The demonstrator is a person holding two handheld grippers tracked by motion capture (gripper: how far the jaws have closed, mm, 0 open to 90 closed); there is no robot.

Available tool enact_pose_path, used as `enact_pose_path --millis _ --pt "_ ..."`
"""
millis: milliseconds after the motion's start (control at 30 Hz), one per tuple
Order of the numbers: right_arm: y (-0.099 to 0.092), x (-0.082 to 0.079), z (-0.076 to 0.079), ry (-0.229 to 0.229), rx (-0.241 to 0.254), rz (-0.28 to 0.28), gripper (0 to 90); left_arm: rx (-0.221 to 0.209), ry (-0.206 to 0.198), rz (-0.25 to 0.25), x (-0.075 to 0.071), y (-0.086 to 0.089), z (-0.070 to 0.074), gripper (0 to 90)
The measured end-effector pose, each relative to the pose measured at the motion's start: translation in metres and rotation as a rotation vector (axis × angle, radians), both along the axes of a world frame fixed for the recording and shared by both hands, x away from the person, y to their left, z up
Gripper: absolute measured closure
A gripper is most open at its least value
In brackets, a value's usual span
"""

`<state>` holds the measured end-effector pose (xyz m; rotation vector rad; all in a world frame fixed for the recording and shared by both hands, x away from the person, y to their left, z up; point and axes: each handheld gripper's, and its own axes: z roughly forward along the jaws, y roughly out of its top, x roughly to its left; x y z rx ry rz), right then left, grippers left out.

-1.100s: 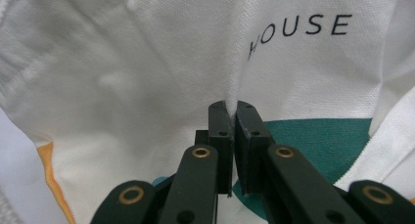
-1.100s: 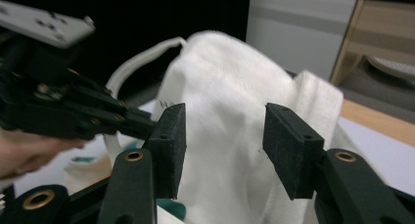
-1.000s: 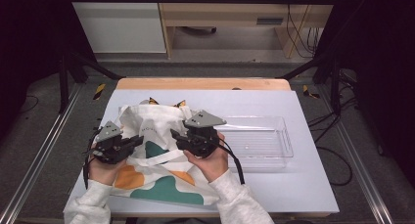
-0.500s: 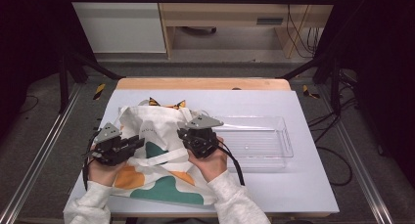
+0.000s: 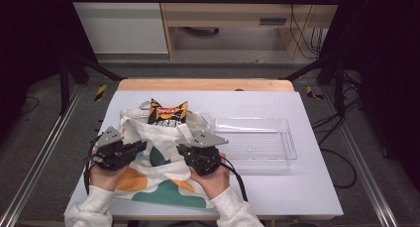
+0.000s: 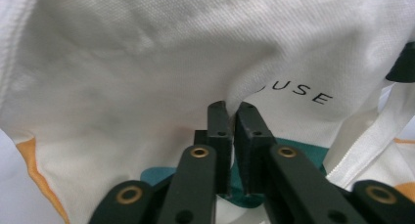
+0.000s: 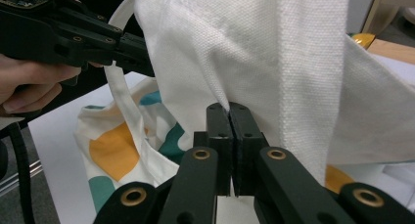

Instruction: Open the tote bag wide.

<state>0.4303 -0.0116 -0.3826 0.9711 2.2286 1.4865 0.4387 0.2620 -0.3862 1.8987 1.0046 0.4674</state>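
Nearest the person, two white sleeves come in over the front edge of the desk (image 5: 307, 192), each hand wrapped round a gripper. The left gripper (image 5: 139, 146) has its jaws pinched on a fold of the tote bag (image 5: 158, 180); in the left gripper view the white cloth bunches into the narrow slit between them, and they have just been closing on it. The right gripper (image 5: 181, 150) also has its jaws pressed together on a pinch of the same cloth, with a broad woven strap (image 7: 303, 82) hanging just beside them in the right gripper view. The tote bag, white with orange and teal shapes, lies on the left half of the desk, its bottom near the front edge and its mouth lifted between the two grippers. A snack packet (image 5: 168, 113), orange and black, stands out of the bag's far end. Just right of the bag sits a clear plastic tray (image 5: 285, 138), its near left corner close to the right gripper. Bare pale surface runs to the right of the tray and in front of it, and a strip lies free along the far edge. Beyond the desk are grey floor, dark frame legs, trailing cables (image 5: 341, 160) at the right, and a wooden shelf unit (image 5: 223, 19) against the back.
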Motion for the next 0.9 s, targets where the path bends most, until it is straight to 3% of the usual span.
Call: enact_pose_path --millis 167,333,367,400,433,467,500,567,633,767,900 --pt "-0.002 -0.004 -0.005 0.005 0.015 0.0 88.4 0.017 -0.034 -0.004 -0.007 -0.001 -0.003 88.1" --pt "-0.002 -0.005 -0.005 0.002 0.007 0.002 87.4 0.017 -0.041 -0.009 -0.012 0.0 -0.005 88.8" --pt "-0.002 -0.005 -0.004 0.003 0.009 0.007 81.3 0.02 -0.043 -0.009 -0.014 0.001 -0.005 89.0" --pt "-0.002 -0.005 -0.004 0.003 0.009 0.007 81.3 0.019 -0.045 -0.008 -0.015 0.002 -0.006 89.0" --pt "-0.002 -0.006 -0.004 0.005 0.015 0.011 74.2 0.023 -0.046 -0.01 -0.018 0.003 -0.008 89.1" --pt "-0.002 -0.006 -0.004 0.005 0.015 0.011 74.2 0.023 -0.046 -0.01 -0.018 0.003 -0.008 89.1" --pt "-0.002 -0.008 -0.001 -0.009 0.022 0.026 67.2 0.027 -0.044 -0.013 -0.019 0.003 -0.009 89.1" --pt "-0.002 -0.01 0.002 -0.02 0.026 0.029 65.0 0.03 -0.042 -0.016 -0.023 0.004 -0.011 89.1" --pt "-0.003 -0.014 0.014 -0.044 0.064 0.041 61.1 0.037 -0.039 -0.022 -0.026 0.004 -0.014 89.1" --pt "-0.003 -0.016 0.03 -0.074 0.109 0.047 60.5 0.05 -0.03 -0.032 -0.029 0.005 -0.017 89.1" --pt "-0.002 -0.012 0.038 -0.092 0.122 0.024 62.4 0.06 -0.026 -0.038 -0.032 0.005 -0.02 89.1"
